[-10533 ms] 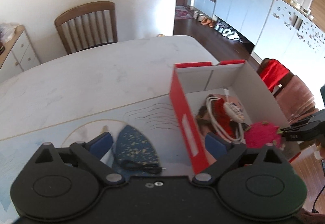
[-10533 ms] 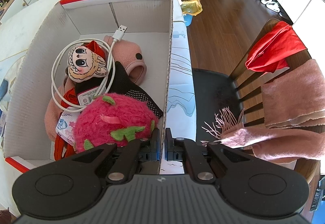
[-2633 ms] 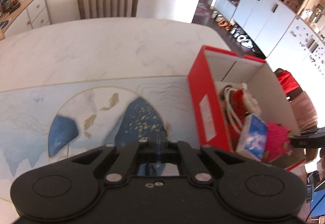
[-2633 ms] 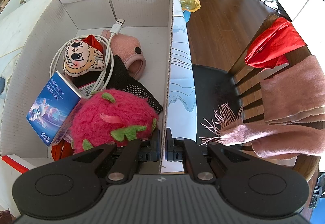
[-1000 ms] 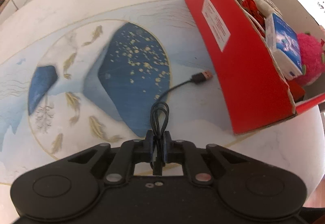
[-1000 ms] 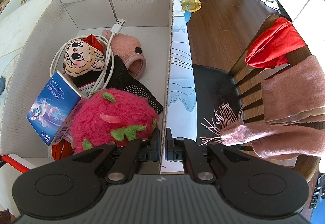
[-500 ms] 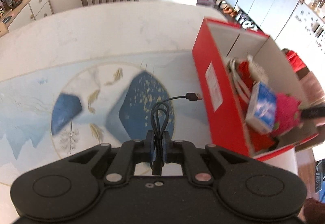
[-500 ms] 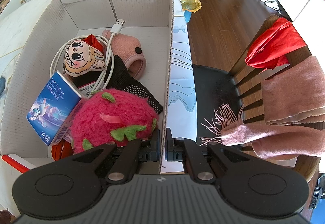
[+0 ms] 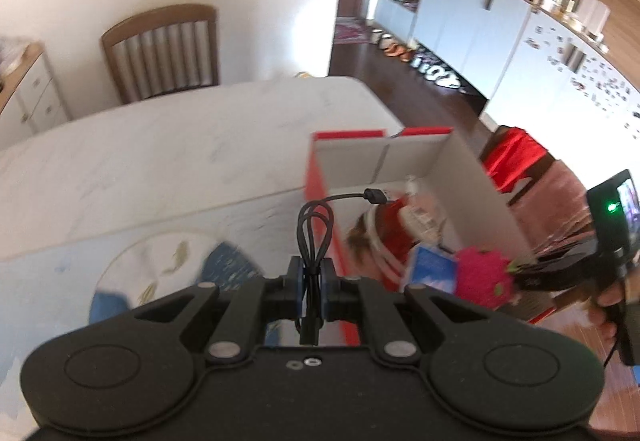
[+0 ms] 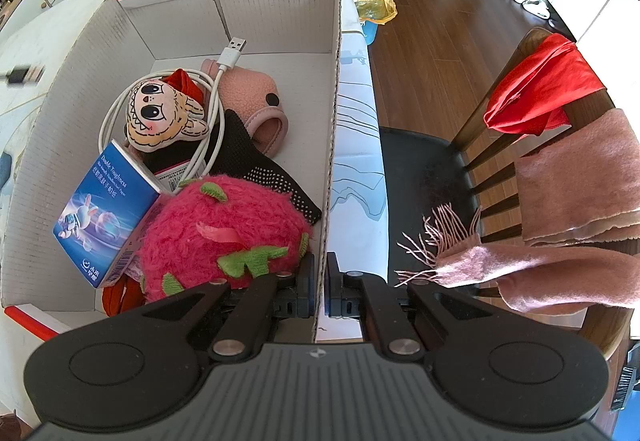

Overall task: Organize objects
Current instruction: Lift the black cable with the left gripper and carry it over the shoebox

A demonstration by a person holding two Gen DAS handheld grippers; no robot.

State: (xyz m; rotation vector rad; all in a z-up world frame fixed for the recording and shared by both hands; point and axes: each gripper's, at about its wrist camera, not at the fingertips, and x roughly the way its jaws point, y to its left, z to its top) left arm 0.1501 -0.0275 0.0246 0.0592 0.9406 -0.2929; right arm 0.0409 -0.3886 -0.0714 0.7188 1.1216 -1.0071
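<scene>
Pinching black cable (image 9: pixel 316 225) upright, left gripper (image 9: pixel 311 283) aims its plug toward box (image 9: pixel 472 165).

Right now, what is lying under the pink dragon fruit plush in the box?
Under the pink dragon fruit plush show a black dotted glove, something red and the blue tissue pack leaning beside it. The rest beneath is covered.

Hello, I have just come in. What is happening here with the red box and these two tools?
A person is tidying loose things into the red cardboard box on the white marble table. The left tongs are shut on a bundled black USB cable, held in the air near the box. The right tongs pinch the box's side wall. Inside lie a pink plush dragon fruit, a blue tissue pack, a white cable and a doll.
</scene>
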